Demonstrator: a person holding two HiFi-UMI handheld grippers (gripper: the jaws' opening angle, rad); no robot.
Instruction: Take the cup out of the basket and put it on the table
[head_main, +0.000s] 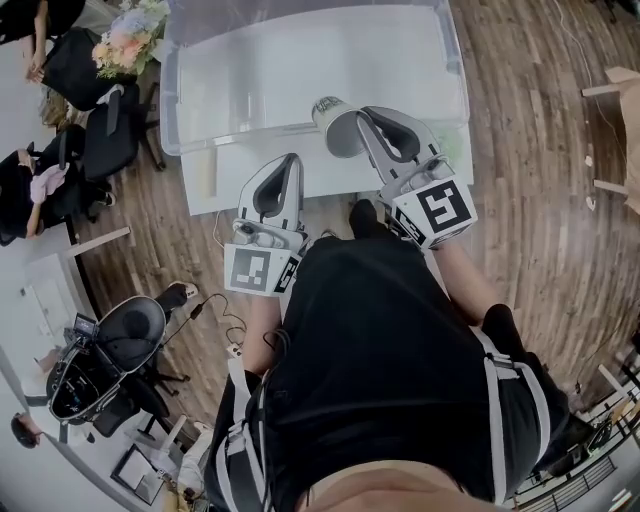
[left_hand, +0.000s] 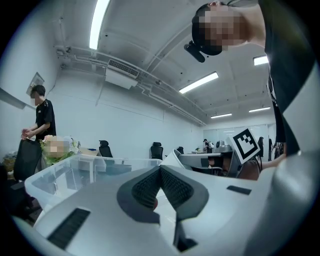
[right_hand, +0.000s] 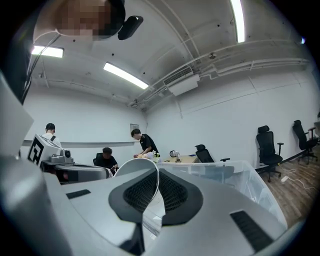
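A clear plastic basket stands on the white table. My right gripper is shut on the wall of a white cup, which hangs tilted over the basket's near rim. In the right gripper view the cup's thin rim runs between the two ribbed pads. My left gripper hovers over the table just left of the cup, shut, with nothing in it. In the left gripper view its pads meet, and the cup and the right gripper's marker cube show beyond them.
Black office chairs and a bunch of flowers stand left of the table. Another chair with gear is at the lower left on the wooden floor. Wooden furniture is at the right edge. People are at far desks.
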